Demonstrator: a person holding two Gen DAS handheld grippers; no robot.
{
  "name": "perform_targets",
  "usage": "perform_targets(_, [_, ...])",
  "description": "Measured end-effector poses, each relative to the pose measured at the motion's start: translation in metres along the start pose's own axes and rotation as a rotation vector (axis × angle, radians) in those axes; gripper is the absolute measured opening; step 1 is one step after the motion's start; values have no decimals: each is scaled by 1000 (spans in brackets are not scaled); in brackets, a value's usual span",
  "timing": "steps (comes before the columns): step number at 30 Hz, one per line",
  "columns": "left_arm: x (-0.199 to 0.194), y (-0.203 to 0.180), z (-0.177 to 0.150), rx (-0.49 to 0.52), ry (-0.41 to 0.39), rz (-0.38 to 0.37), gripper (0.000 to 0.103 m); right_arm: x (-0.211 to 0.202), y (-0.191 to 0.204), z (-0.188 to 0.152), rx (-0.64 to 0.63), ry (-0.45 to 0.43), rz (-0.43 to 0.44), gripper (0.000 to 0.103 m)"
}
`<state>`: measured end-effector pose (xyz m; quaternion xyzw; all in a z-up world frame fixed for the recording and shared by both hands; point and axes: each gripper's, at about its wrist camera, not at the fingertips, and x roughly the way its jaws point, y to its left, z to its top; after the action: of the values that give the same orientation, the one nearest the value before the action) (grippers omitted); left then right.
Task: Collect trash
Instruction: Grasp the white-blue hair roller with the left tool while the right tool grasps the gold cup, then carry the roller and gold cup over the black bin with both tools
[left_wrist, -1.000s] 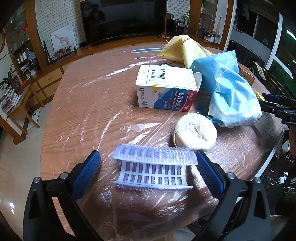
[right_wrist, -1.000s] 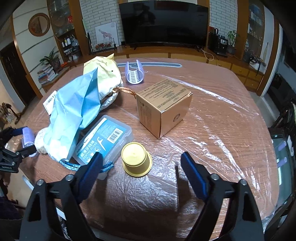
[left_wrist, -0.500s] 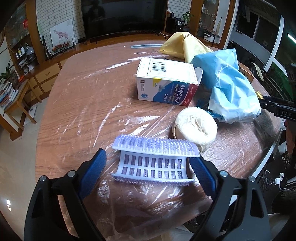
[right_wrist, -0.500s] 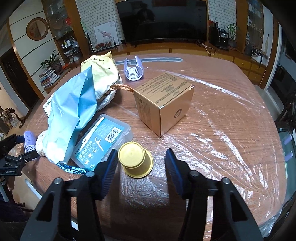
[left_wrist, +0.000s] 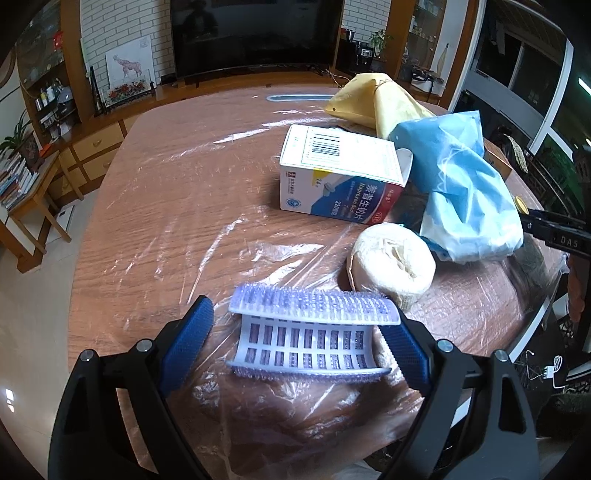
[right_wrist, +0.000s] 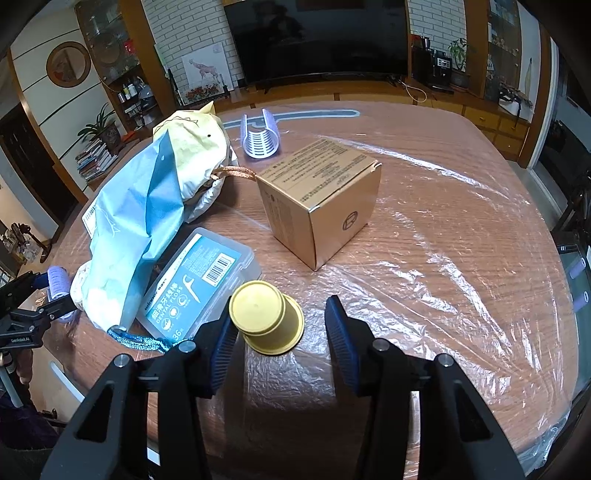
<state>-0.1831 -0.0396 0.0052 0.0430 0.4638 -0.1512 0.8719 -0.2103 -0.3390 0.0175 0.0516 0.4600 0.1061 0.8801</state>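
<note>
The left gripper stands wide, its 2 blue pads flanking a lilac bristled hair roller that lies on the plastic-covered wooden table; the right pad meets the roller's end, while a narrow gap shows at the left pad, so no firm grip is visible. Just beyond the roller sits a cream roll of gauze, and behind it a white medicine box and a crumpled blue bag. The right gripper is about half open and its jaws are closing around an upturned yellow paper cup near the table's front edge; the left pad touches the cup's side, the right pad is apart from it. Beside the cup lies a clear dental floss case, with a brown cardboard box farther back.
</note>
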Motion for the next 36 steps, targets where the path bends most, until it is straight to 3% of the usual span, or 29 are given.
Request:
perform_targets(2, [1,0,0,3,-3,-2,89,0,0,-1,6,6,13,44])
perform_targets(6, [-1,0,3,4,-9,-16,73,0,0,-1,13,4,33,36])
perform_targets(13, [-11,0,3,-4,-24,1,73,-4,-4,-4,35,-6,59,34])
perform_targets(21, [-27,11,7,-87,-51,-9,73,-17,-12,-4,72,-18,64,34])
perform_targets(36, [-53,-30,12,-1,-81,-63,73,-56,8,-20,48,12,141,34])
